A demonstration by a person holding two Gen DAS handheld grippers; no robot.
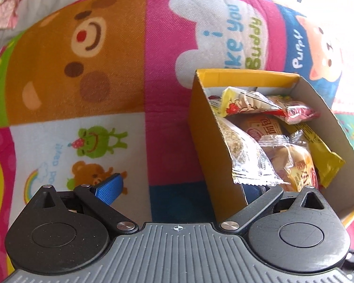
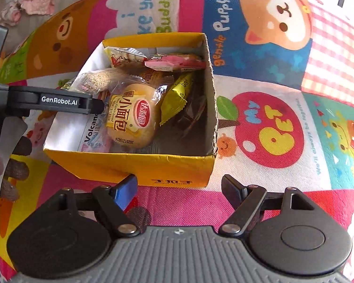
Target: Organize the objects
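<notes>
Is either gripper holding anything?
No. Both are open: the left gripper straddles a side wall of the yellow box without pinching; the right gripper is empty.

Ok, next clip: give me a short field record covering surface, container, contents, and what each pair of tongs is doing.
surface: patchwork cartoon blanket
container: open yellow cardboard box resting on the blanket
contents: wrapped snacks, including a small bread bun, a yellow packet and a sesame bar
left tongs: open, one finger outside the box's wall, the other reaching inside among the snacks
right tongs: open, holding nothing, just in front of the box's near wall
</notes>
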